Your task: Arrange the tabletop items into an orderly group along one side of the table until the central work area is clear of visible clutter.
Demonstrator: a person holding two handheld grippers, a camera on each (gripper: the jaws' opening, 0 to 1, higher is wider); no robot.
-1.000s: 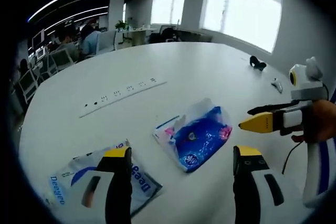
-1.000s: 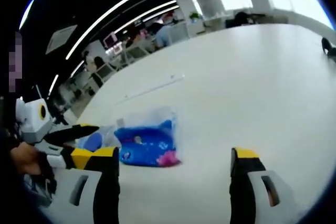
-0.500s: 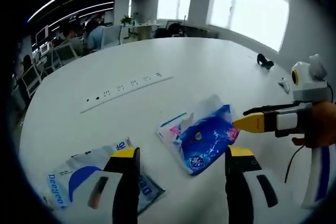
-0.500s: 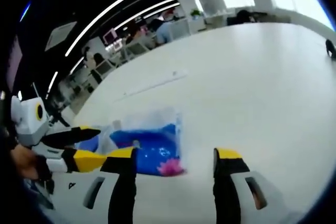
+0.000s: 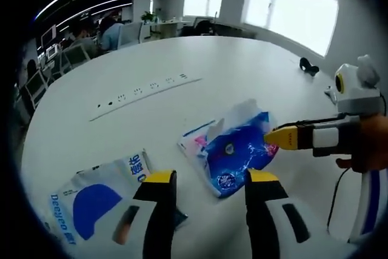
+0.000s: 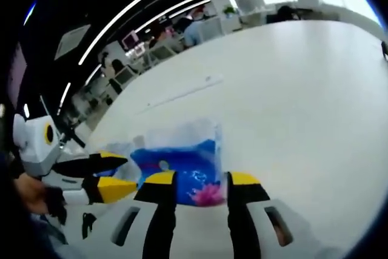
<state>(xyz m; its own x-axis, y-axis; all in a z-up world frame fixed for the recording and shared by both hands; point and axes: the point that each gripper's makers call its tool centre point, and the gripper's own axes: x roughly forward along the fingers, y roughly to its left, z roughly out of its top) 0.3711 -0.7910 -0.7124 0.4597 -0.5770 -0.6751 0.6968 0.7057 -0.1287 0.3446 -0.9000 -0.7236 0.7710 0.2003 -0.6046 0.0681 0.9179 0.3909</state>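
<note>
A blue tissue pack (image 5: 233,153) in a clear wrapper with a pink corner lies on the white table (image 5: 200,65). My right gripper (image 5: 280,133) comes in from the right, its tips at the pack's right edge. In the right gripper view the blue pack (image 6: 182,165) lies between the jaws of my right gripper (image 6: 201,180), which stand narrowed around its pink corner. My left gripper (image 5: 210,178) hovers half-closed over bare table in front of the pack, nothing in it. A white and blue Deeyeo pack (image 5: 97,201) lies to its left. My left gripper (image 6: 118,174) shows left of the blue pack.
A long socket strip (image 5: 145,92) is set into the table beyond the packs. A small black object (image 5: 309,65) and a pale one (image 5: 330,94) lie far right. Desks, chairs and seated people (image 5: 112,28) are past the table's far edge.
Both grippers' jaws have narrowed steadily. My right gripper has moved in on the blue pack, so its corner now sits between the jaws. The left view has shifted slightly closer to the packs.
</note>
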